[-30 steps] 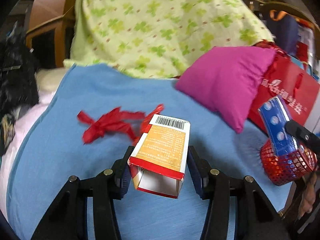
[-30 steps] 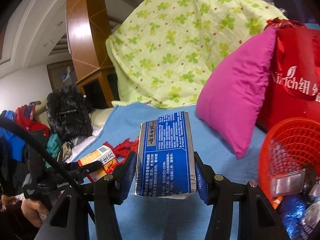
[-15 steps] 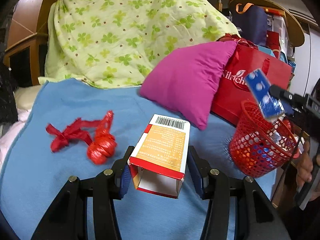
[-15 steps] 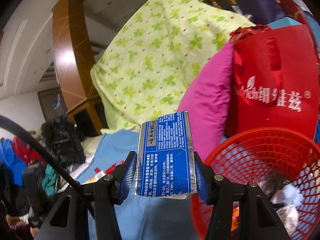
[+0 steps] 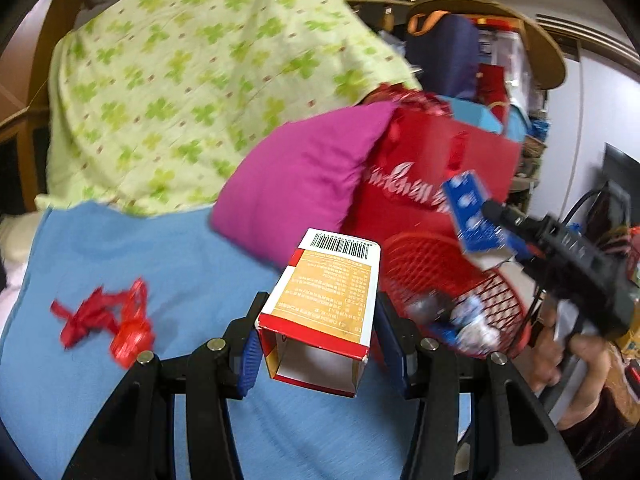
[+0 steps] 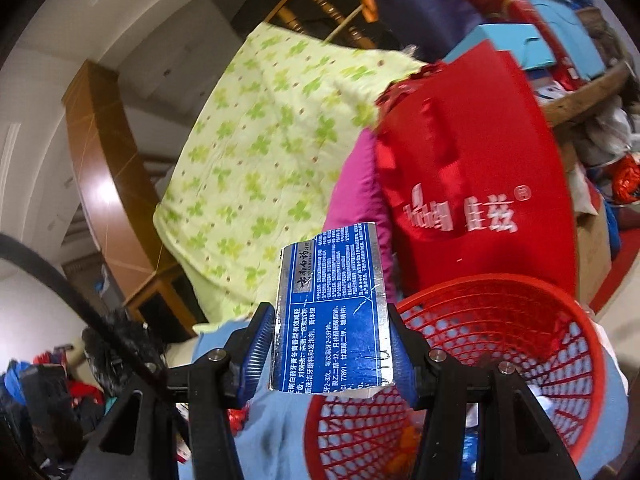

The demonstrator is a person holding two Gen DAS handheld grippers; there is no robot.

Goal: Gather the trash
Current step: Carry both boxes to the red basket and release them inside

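Clutter crowds the far side of the bed: a pale green quilt with a clover print [image 5: 192,92] is heaped against the wooden headboard, a plump magenta satin cushion [image 5: 296,180] leans on it, and a glossy red gift bag with white lettering [image 5: 424,184] stands upright just beside the cushion. Close against the foot of the bag sits a round red plastic mesh basket [image 5: 444,276], its open lattice showing crumpled wrappers inside. A blue cotton sheet [image 5: 132,264] covers the mattress, and on it, well to the left, lies a knotted scrap of shiny red ribbon [image 5: 108,320].

The left gripper [image 5: 318,340] has its blue ribbed pads pressed on the two sides of an orange-and-white cardboard carton with a red border and a barcode [image 5: 332,296]; the carton's near end is open and hollow, and it is carried above the sheet just left of the basket, with the cushion behind it.

The right gripper [image 6: 332,344] is clamped on a flattened blue foil-edged toothpaste box printed with white characters [image 6: 336,316], creased and torn at its lower edge. It is held upright over the near rim of the basket [image 6: 520,320], the red bag rising directly behind. A person's hand [image 5: 560,356] grips the handle at the right edge of the left view.
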